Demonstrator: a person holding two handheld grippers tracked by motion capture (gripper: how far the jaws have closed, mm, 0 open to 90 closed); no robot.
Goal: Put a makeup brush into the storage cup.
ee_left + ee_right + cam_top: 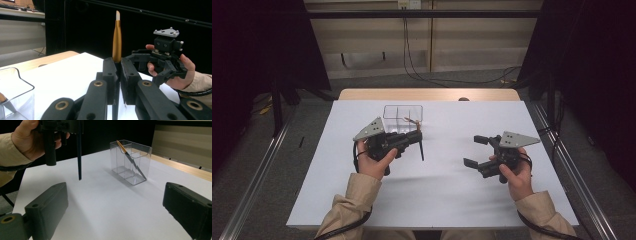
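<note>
**A:** Where are the edges, and how much open room is there?

**B:** A white table (437, 195) fills the middle of the high view, with a wooden strip along its far edge. Metal rails run down the floor on both sides. The near half of the table is bare. The left gripper (418, 136) sits left of centre and the right gripper (473, 150) right of centre, well apart, with bare table between them. A clear box (403, 116) with inner dividers stands toward the far side, just beyond the left gripper.

**A:** What does the left gripper hold?

**B:** A slim brush (116, 40). Its jaws are clamped on it, pinching it partway along its length.

**A:** Which way does the brush point?

**B:** In the left gripper view the gold section and pale tip stand straight up above the jaws. In the right gripper view the dark handle (79, 155) hangs straight down, its end just above the table and not touching. So the long axis looks close to upright, pale tip up and dark end down.

**A:** And the right gripper?

**B:** Its jaws are spread wide with nothing between them. It points toward the clear box.

**A:** Is anything in the box?

**B:** A second brush (130, 160) leans diagonally inside, gold end at the rim, dark end at the floor of the box.
</note>
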